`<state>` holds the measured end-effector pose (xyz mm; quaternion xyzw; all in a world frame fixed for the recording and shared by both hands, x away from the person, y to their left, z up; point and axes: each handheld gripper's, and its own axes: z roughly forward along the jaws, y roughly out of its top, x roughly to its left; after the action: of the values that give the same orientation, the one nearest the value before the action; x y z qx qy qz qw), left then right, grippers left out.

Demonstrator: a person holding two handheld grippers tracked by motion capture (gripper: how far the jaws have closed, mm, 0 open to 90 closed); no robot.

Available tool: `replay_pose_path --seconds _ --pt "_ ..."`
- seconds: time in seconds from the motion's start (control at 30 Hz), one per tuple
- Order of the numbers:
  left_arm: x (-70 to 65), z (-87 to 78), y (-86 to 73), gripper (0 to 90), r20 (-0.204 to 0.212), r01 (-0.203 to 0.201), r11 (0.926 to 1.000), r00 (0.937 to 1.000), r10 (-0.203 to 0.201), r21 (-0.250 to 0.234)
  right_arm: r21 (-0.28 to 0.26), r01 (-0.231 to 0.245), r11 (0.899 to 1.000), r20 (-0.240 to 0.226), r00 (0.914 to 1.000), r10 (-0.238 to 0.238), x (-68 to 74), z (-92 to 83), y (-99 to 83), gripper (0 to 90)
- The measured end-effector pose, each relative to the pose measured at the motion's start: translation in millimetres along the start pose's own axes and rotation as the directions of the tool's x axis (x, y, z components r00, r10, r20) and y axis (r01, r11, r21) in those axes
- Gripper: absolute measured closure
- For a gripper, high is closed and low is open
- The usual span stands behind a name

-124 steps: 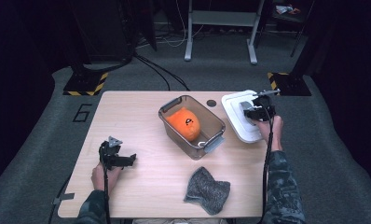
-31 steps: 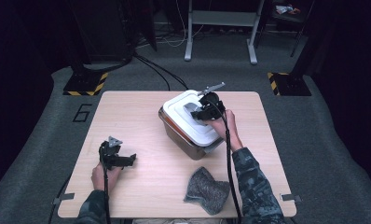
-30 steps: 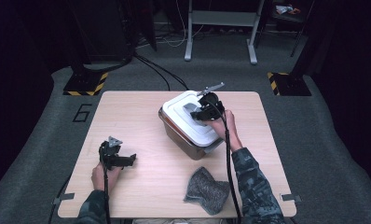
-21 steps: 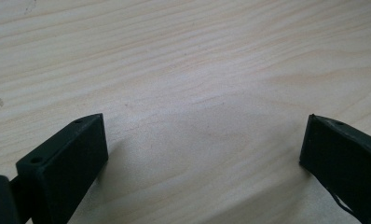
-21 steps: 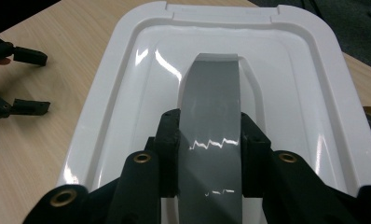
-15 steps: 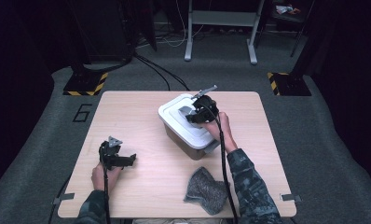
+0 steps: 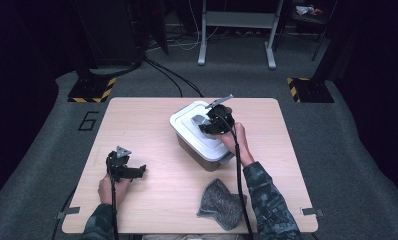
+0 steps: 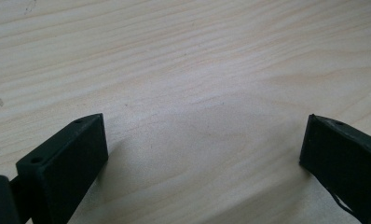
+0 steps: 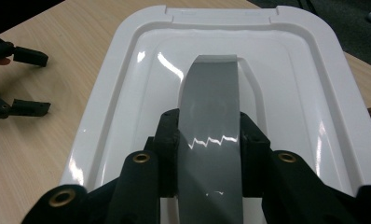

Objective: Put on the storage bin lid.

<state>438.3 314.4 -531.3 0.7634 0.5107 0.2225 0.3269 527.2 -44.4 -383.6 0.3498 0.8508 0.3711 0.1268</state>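
A: Nearest the person, what lies on the pale wooden table?

B: A crumpled grey knitted cloth at the near edge, untouched. To its left the left gripper rests low over bare wood, jaws spread wide with nothing between them; the left gripper view shows wood grain between the two black jaws.

A: And further in?

B: The clear rectangular plastic bin at mid-table, now capped by the white moulded plastic lid. A few seconds ago that lid lay beside the bin at the table's far right corner and an orange ball-like thing showed inside; a second ago the lid sat skewed over the bin. Now its edges look lined up with the rim, and the orange thing is covered.

A: Is the right gripper off it?

B: No. Its jaws are clamped on the grey tape handle strip arching over the lid's centre.

A: So what remains?

B: I'd judge the lid is placed, perhaps not pressed home. Letting go of the strip looks like the next step.
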Motion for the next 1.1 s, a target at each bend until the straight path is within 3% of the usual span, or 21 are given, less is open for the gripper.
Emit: replay_pose_path --seconds 0.13,0.2,0.37,0.5,0.6,0.73,0.93,1.1 --pt "0.0 0.0 0.0 0.3 0.0 0.0 1.0 1.0 0.0 0.0 -0.003 0.014 1.0 0.004 0.9999 -0.014 -0.1 0.5 -0.4 66.4" --pt "0.0 0.0 0.0 0.3 0.0 0.0 1.0 1.0 0.0 0.0 -0.003 -0.001 1.0 -0.001 1.0 0.001 0.6 1.2 -0.4 65.6" --pt "0.0 0.0 0.0 0.3 0.0 0.0 1.0 1.0 0.0 0.0 0.004 0.014 1.0 0.013 0.9998 -0.014 -0.2 1.7 0.7 56.7" --pt "0.0 0.0 0.0 0.3 0.0 0.0 1.0 1.0 0.0 0.0 0.022 0.034 0.999 0.015 0.9993 -0.035 0.1 -0.9 2.7 39.0" --pt "0.0 0.0 0.0 0.3 0.0 0.0 1.0 1.0 0.0 0.0 0.006 0.014 1.0 0.025 0.9996 -0.014 2.4 -6.1 3.3 25.0" --pt "0.1 0.0 0.0 0.3 0.0 -0.001 1.0 1.0 0.001 0.0 -0.017 0.037 0.999 0.042 0.9985 -0.036 1.0 -16.3 4.3 14.0" --pt "0.1 0.1 0.1 0.3 0.001 -0.001 1.0 1.0 0.001 0.0 -0.06 0.05 0.997 0.073 0.9963 -0.045 -4.3 -36.2 2.0 7.9" --pt "0.1 0.1 0.1 0.3 0.001 -0.001 1.0 1.0 0.001 0.0 -0.086 0.027 0.996 0.103 0.9945 -0.018 -13.4 -51.0 -3.7 5.8"
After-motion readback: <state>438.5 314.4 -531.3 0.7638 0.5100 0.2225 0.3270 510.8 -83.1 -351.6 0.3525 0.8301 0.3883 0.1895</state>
